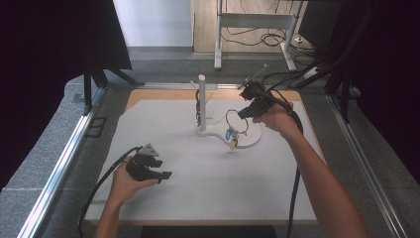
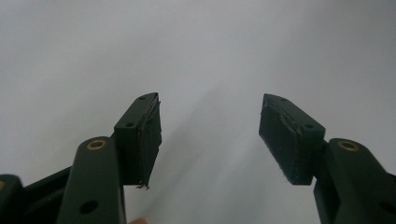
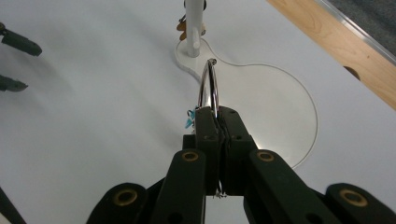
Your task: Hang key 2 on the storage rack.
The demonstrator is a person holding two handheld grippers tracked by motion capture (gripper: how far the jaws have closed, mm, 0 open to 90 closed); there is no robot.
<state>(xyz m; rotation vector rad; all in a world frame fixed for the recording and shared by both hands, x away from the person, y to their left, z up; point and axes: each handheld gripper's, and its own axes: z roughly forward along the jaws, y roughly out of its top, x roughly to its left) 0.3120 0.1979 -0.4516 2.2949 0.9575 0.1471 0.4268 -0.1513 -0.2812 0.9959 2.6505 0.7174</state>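
Right gripper (image 3: 218, 122) is clamped tight on the metal ring (image 3: 210, 86) above the white stand (image 1: 202, 101), while the left gripper (image 2: 210, 135) rests wide open on the tabletop (image 1: 208, 188).

No text, label, brand, number or sign can be read anywhere in these views.
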